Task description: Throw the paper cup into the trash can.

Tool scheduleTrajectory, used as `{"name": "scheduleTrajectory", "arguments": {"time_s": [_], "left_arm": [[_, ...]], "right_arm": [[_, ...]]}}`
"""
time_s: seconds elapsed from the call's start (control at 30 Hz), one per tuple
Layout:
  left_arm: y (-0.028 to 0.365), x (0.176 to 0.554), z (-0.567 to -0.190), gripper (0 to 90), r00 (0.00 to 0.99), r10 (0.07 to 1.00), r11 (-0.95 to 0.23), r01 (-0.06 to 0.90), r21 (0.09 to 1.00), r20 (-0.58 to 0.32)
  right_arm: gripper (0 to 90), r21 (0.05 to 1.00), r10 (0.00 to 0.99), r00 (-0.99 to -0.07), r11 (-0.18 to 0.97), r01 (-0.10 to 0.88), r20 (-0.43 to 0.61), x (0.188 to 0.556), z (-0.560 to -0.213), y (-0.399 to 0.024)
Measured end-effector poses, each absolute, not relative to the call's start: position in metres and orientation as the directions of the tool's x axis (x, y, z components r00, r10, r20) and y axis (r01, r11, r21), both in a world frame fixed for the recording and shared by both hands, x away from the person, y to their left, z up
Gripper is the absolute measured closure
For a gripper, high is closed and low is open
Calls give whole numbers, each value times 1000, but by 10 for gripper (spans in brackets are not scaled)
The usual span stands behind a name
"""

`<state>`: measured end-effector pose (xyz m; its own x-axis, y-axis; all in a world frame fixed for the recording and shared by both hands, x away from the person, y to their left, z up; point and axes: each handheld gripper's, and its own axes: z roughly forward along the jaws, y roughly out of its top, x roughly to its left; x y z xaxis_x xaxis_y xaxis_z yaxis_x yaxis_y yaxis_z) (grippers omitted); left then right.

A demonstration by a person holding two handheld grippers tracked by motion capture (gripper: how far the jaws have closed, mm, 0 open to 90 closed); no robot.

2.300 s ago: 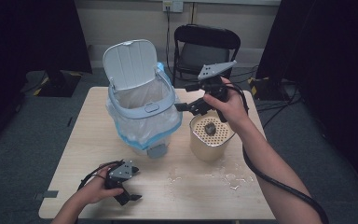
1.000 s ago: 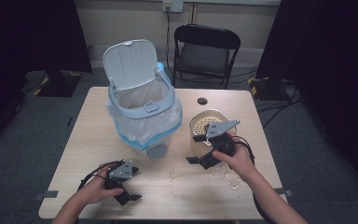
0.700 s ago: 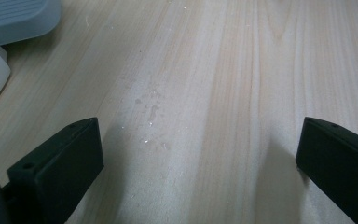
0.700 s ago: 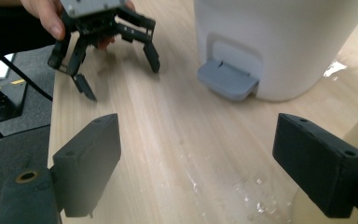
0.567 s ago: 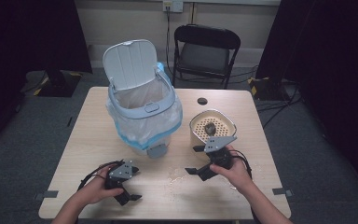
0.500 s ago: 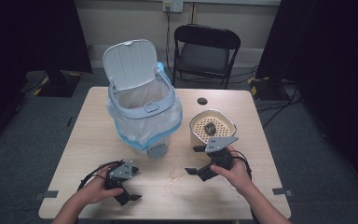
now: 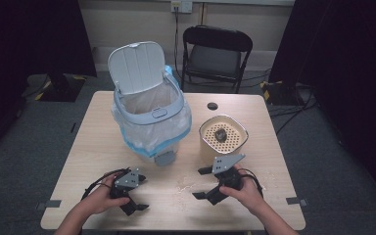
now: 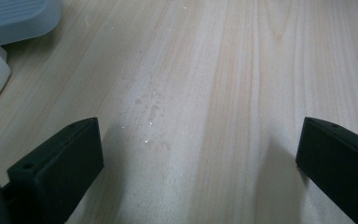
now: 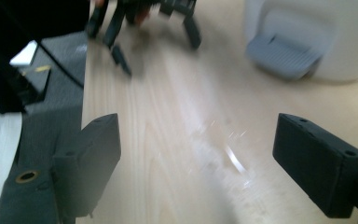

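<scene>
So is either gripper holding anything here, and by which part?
Nothing is held. The left gripper and the right gripper both stand open over the table.

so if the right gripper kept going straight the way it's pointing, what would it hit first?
Probably the left gripper. The right gripper, jaws open, points across the bare table toward it, with the bin off to one side. Depth is hard to judge, so it might pass just beside it.

Light: your table (image 7: 254, 122) is evenly lit from above; surroundings fall dark.
Shadows: soft ones beside your left gripper's jaws.
Blur: your right gripper view smears with motion.
Glare: none.
</scene>
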<state>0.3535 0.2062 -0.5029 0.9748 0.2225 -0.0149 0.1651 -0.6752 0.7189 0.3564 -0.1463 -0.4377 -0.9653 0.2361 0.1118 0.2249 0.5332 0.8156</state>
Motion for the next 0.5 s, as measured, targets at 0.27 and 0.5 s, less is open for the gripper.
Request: {"name": "scheduleTrajectory", "arguments": {"time_s": [0.27,0.5], "left_arm": [[206,353,-503,0,975,222,-677,166,717,-16],[206,353,-503,0,975,224,-678,167,716,-15]], "right_arm": [[146,767,245,-963,595,241,113,348,-483,-138],[147,742,239,-970,643,190,42,344,-498,-130]]}}
